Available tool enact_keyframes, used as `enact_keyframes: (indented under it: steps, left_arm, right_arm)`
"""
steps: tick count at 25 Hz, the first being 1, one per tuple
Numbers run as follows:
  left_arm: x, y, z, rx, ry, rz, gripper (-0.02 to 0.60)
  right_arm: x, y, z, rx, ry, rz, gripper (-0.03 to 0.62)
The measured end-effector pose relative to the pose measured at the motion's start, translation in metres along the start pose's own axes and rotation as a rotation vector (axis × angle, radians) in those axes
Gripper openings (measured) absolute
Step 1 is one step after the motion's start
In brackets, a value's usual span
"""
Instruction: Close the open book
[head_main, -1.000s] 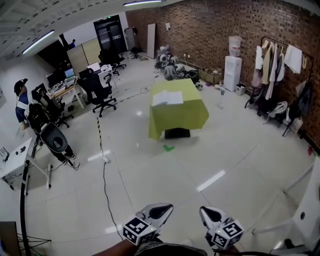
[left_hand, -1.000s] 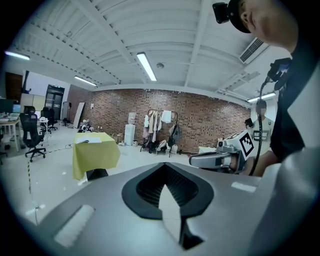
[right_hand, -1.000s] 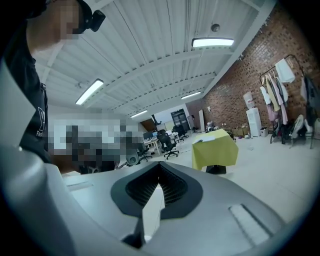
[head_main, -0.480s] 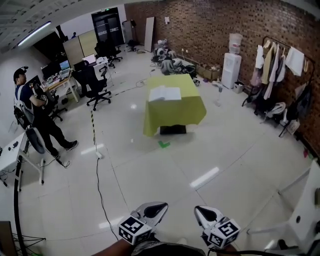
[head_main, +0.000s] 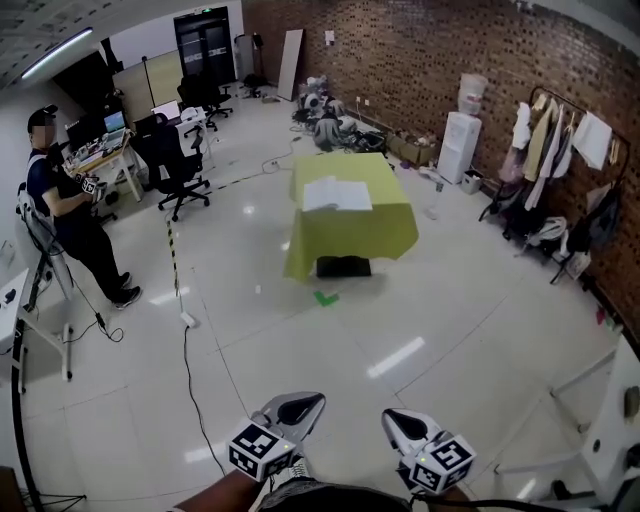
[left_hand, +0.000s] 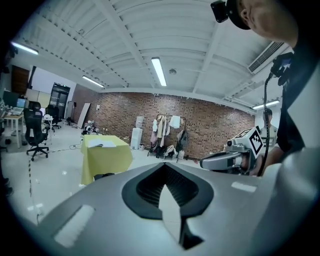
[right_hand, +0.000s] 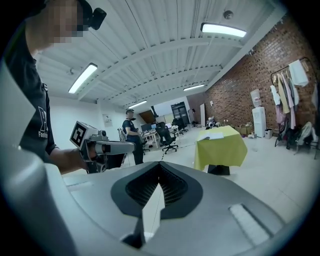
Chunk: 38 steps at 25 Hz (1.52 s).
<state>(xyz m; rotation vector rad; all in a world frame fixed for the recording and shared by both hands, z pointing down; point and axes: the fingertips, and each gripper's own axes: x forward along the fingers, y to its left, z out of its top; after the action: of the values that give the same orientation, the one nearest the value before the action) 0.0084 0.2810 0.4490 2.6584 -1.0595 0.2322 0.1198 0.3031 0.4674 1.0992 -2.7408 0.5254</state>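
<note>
Book (head_main: 336, 194), lying open, sits on the yellow-draped counter (head_main: 372, 228) far across the floor (head_main: 300, 340), well apart from the left gripper (head_main: 308, 400) and right gripper (head_main: 394, 417), both near, side by side, jaws pressed together on nothing.

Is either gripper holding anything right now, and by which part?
Nothing is held: the left gripper and right gripper are both shut and empty. The open book lies on the distant table.

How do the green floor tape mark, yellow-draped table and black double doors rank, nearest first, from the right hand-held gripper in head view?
1. Green floor tape mark, ahead on tiles.
2. Yellow-draped table, just beyond it.
3. Black double doors, far wall.
</note>
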Motion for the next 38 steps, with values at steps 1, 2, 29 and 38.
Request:
enact_keyframes:
  steps: [1,2,29,38]
  left_arm:
    - [-0.003,0.013,0.005,0.001,-0.007,-0.005,0.008]
    - [-0.007,0.027,0.009,0.001,-0.012,-0.01,0.008]
    - [-0.003,0.18,0.022,-0.076,-0.034,0.031,0.008]
    - [0.102,0.13,0.042,-0.092,-0.025,0.02,0.008]
  right_arm:
    - [0.014,0.005,0.006,-0.002,-0.001,0.001,0.008]
    - [0.029,0.01,0.011,-0.004,0.0,0.003,0.008]
    - [0.169,0.006,0.054,-0.05,0.013,0.041,0.008]
    - [0.132,-0.099,0.079,-0.06,-0.008,0.072,0.008]
